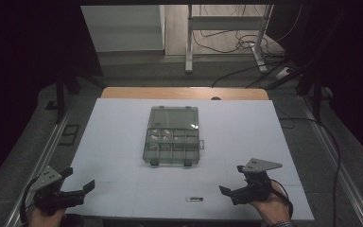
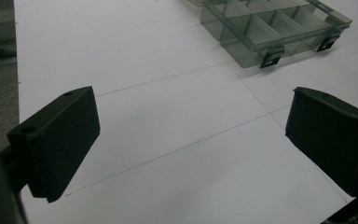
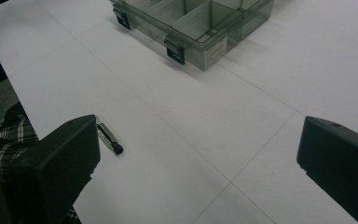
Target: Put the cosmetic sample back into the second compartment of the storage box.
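An open box (image 1: 171,136) sits mid-frame on the white table (image 1: 118,123), nothing blocking the small tube (image 1: 194,199) at lower centre, lying left-right, between the left gripper (image 1: 79,181) and right gripper (image 1: 231,178), both with jaws apart.

Two matte black claws, left claw (image 1: 78,187) and right claw (image 1: 233,179), each topped by a grey three-cornered plate, trailing black cable, plaid sleeve (image 3: 2,135) behind.

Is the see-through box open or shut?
Open. The box has its lid flipped back flat on the table, and its compartments show bare from above.
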A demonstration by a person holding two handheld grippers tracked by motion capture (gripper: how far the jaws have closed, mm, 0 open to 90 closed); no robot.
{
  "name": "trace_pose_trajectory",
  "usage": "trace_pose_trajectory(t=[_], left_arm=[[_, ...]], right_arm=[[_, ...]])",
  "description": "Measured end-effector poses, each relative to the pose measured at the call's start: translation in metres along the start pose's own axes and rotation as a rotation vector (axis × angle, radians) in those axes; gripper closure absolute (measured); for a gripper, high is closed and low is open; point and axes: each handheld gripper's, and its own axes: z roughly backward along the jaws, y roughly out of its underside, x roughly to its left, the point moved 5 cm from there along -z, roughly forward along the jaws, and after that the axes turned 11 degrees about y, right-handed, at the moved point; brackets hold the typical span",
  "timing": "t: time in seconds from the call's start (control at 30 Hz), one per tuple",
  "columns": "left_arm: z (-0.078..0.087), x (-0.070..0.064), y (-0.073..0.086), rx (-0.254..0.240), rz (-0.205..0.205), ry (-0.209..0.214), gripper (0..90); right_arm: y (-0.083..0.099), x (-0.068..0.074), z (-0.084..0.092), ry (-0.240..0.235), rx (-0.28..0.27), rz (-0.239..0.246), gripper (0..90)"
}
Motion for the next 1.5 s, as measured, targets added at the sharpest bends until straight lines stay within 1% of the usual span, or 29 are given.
trace_pose_trajectory(t=[0.1, 0.3, 0.47, 0.57, 0.63, 0.7, 0.8, 0.9, 0.97, 1.0, 1.03, 1.07, 1.13, 1.27, 1.3, 1.5], left_arm=[[0.0, 0.0, 0.0, 0.003, -0.001, -0.001, 3.4], [0.0, 0.0, 0.0, 0.005, 0.001, 0.001, 3.5], [0.0, 0.0, 0.0, 0.008, -0.001, 0.0, 3.6], [-0.001, 0.0, 0.0, 0.009, -0.001, 0.001, 3.6], [-0.001, 0.0, 0.0, 0.011, -0.002, 0.003, 3.6], [-0.001, 0.0, 0.0, 0.012, -0.002, 0.003, 3.6], [-0.001, 0.0, 0.0, 0.01, 0.002, 0.003, 3.6], [-0.001, 0.001, 0.0, 0.008, 0.007, 0.004, 3.6], [-0.001, 0.001, 0.0, 0.008, 0.007, 0.004, 3.6], [-0.001, 0.001, 0.0, 0.008, 0.007, 0.004, 3.6], [-0.001, 0.001, 0.0, 0.008, 0.007, 0.004, 3.6], [-0.001, 0.001, 0.0, 0.009, 0.007, 0.004, 3.6], [-0.001, 0.0, 0.0, 0.01, 0.005, 0.005, 3.5], [-0.001, 0.001, 0.0, 0.01, 0.005, 0.005, 3.6], [-0.001, 0.001, 0.0, 0.01, 0.005, 0.006, 3.6], [-0.001, 0.0, 0.0, 0.014, 0.0, 0.005, 3.6]], right_arm=[[0.0, 0.002, -0.003, -0.001, 0.013, -0.004, 0.0], [-0.001, 0.007, -0.007, -0.016, 0.02, -0.006, 0.0], [-0.001, 0.012, -0.013, -0.01, 0.047, 0.017, 0.0], [-0.001, 0.015, -0.018, -0.016, 0.065, 0.037, 0.0], [-0.001, 0.017, -0.02, -0.016, 0.074, 0.036, 0.0], [-0.001, 0.018, -0.023, -0.028, 0.089, 0.037, 0.0], [0.0, 0.022, -0.027, -0.02, 0.121, 0.051, 0.0], [0.0, 0.025, -0.028, -0.017, 0.134, 0.057, 0.0], [-0.002, 0.029, -0.03, -0.028, 0.138, 0.061, 0.0], [-0.002, 0.03, -0.031, -0.032, 0.142, 0.065, 0.0], [-0.002, 0.032, -0.033, -0.028, 0.148, 0.081, 0.0], [-0.002, 0.034, -0.033, -0.028, 0.156, 0.081, 0.0], [-0.002, 0.038, -0.036, -0.033, 0.171, 0.098, 0.0], [-0.004, 0.044, -0.041, -0.02, 0.19, 0.126, 0.0], [-0.004, 0.045, -0.043, -0.018, 0.191, 0.134, 0.5], [-0.006, 0.049, -0.051, -0.025, 0.222, 0.138, 6.6]])
